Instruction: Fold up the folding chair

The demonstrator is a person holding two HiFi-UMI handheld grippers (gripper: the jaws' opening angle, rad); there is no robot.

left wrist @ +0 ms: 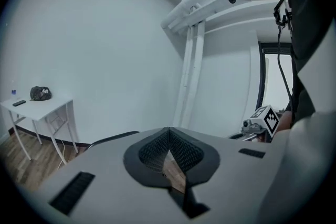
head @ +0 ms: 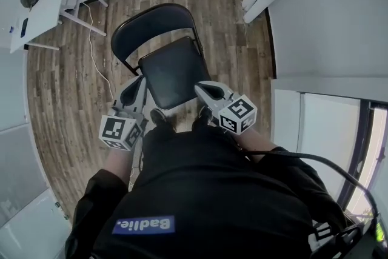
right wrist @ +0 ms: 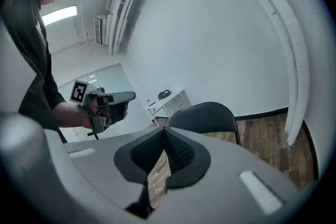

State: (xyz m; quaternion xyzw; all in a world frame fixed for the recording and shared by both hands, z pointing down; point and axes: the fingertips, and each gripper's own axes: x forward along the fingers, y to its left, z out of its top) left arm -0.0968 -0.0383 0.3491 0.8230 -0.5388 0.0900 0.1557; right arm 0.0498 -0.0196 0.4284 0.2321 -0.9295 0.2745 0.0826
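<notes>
The black folding chair [head: 173, 70] stands fully open on the wood floor [head: 60, 94] just ahead of the person, its seat flat between the left gripper [head: 140, 82] and right gripper [head: 201, 88], both with jaws pressed together on nothing, so all the folding is yet to do.

Bright even indoor light, soft shadows, strong fisheye warping (dark vignetted corners), near foreground blurred

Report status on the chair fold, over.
Left gripper, right gripper shut, empty. Folding chair open, not gripped. Cord lies beside it.
</notes>
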